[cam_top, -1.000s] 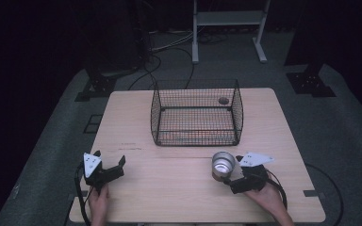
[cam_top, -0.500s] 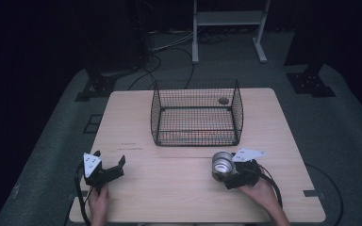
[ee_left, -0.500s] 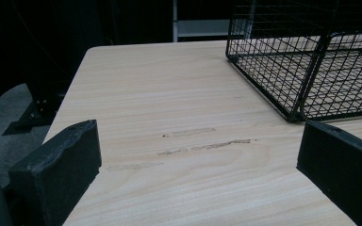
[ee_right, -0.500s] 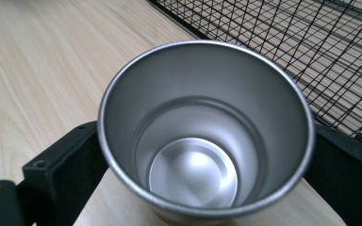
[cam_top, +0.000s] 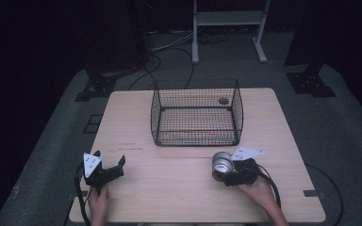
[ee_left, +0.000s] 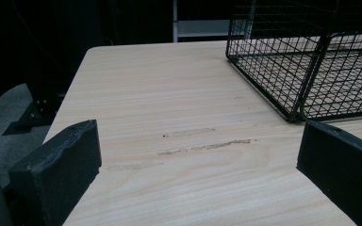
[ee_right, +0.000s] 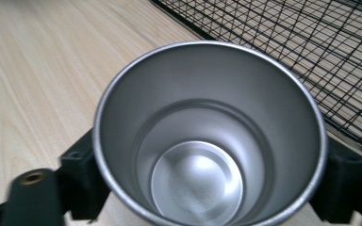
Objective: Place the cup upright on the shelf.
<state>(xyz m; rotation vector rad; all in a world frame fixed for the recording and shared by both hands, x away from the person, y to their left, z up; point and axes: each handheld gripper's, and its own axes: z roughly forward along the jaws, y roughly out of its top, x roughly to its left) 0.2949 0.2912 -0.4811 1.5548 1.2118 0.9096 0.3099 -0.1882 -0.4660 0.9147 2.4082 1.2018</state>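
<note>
A shiny metal cup [cam_top: 222, 163] stands at the near right of the wooden table [cam_top: 179, 188], just in front of the wire basket [cam_top: 195, 133]. My right gripper [cam_top: 225, 171] is shut on it, with a black jaw pressed to each side of its wall. In the right gripper view I look down into the empty cup [ee_right: 207, 141], and my right gripper [ee_right: 212, 165] clasps it below the rim. My left gripper [cam_top: 109, 163] rests open at the near left, held by a hand. In the left gripper view, only bare wood lies in the left gripper's [ee_left: 198, 141] wide gap.
The black wire basket [ee_left: 301, 70] stands open-topped at the table's middle back, and its mesh [ee_right: 311, 42] runs close behind the cup. A small round dark spot [cam_top: 223, 100] sits by its far right corner. Cables and a stand base lie on the floor beyond.
My right gripper has slid left up to the cup and its jaws have come against the cup's sides. The left gripper has stayed put.
</note>
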